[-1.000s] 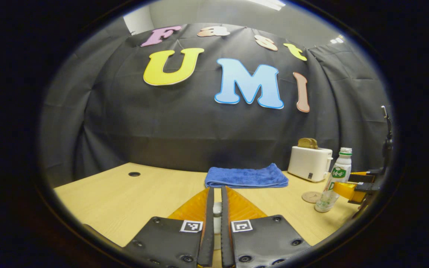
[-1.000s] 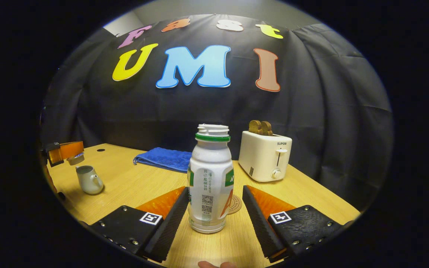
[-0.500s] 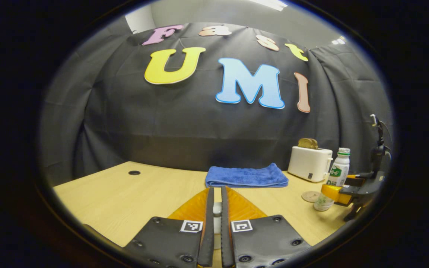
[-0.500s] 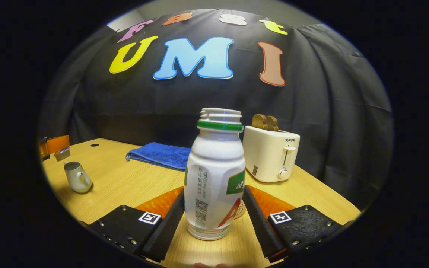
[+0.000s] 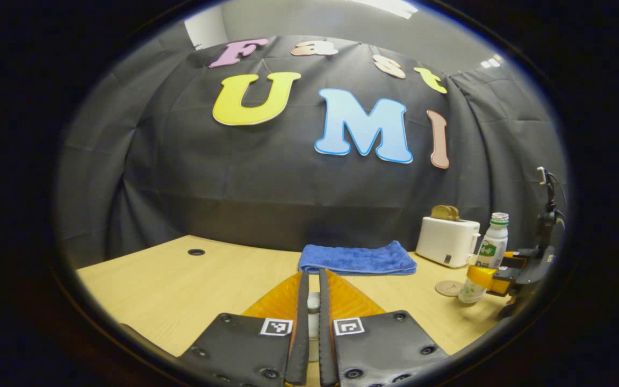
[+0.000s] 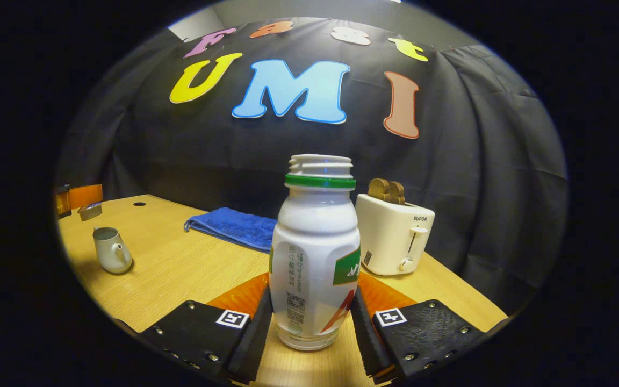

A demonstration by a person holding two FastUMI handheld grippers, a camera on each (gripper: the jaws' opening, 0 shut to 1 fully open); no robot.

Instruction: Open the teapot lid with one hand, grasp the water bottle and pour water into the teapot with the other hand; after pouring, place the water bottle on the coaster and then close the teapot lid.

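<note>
Water bottle (image 5: 489, 251): in the left gripper view it stands on the surface (image 5: 180, 285) just right of the toaster, long axis upright, open neck pointing up.
Coaster (image 5: 449, 288): flat on the surface in front of the toaster, just left of the bottle's base.
Toaster (image 5: 447, 241): white, at the back right of the surface, with bread in its slot.
Towel (image 5: 356, 259): blue, folded, lying left of the toaster near the wall.
Right hand-held gripper (image 5: 489, 276): seen from the side right of the toaster, level with the surface, its fingers around the bottle's lower half.
Left hand-held gripper (image 5: 310, 317): fingers nearly together, pinching the small pale teapot lid (image 5: 313, 307), held level above the surface, facing the towel.

Water bottle (image 6: 315, 258): in the right gripper view, upright, uncapped, its base on the surface (image 6: 180, 269), in front and left of the toaster (image 6: 395, 240).
Right hand-held gripper (image 6: 312, 317): both fingers press the bottle's lower sides; it is held level, low over the surface.
Teapot (image 6: 110, 256): far left of the toaster, upright and open-topped, spout toward the camera's right.
Left hand-held gripper (image 6: 76, 200): at the left edge, above and behind the teapot, with the teapot lid (image 6: 90, 210) at its tip.
Towel (image 6: 231, 227): between teapot and toaster, toward the wall.
</note>
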